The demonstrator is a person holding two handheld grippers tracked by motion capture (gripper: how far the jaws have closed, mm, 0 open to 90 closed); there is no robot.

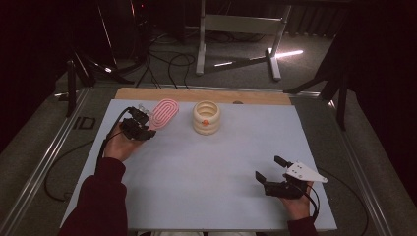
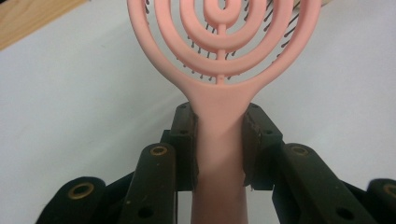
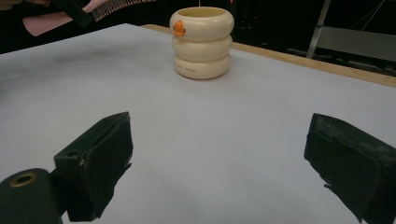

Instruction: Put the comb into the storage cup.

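The left gripper [image 1: 141, 122] is clamped on the handle of a pink hairbrush [image 1: 163, 113], its 2 black jaws pressing the handle from either side, as the left gripper view [image 2: 219, 144] makes plain. The hairbrush [image 2: 219, 46] has an oval head of concentric rings with dark bristles underneath, and it points away from the person toward the far edge of the counter [image 1: 206, 162]. In the right gripper view the brush [image 3: 100, 7] hangs clear above the pale sheet at the far left.

Just to the right of the brush head stands a cream cup [image 1: 206, 117] made of 3 stacked rings, with a small orange mark on its side [image 3: 202, 41]. It stands upright, near the brush but not touching it.

The right gripper [image 1: 269, 168] rests low at the near right of the counter, jaws spread wide with nothing between them [image 3: 219, 163].
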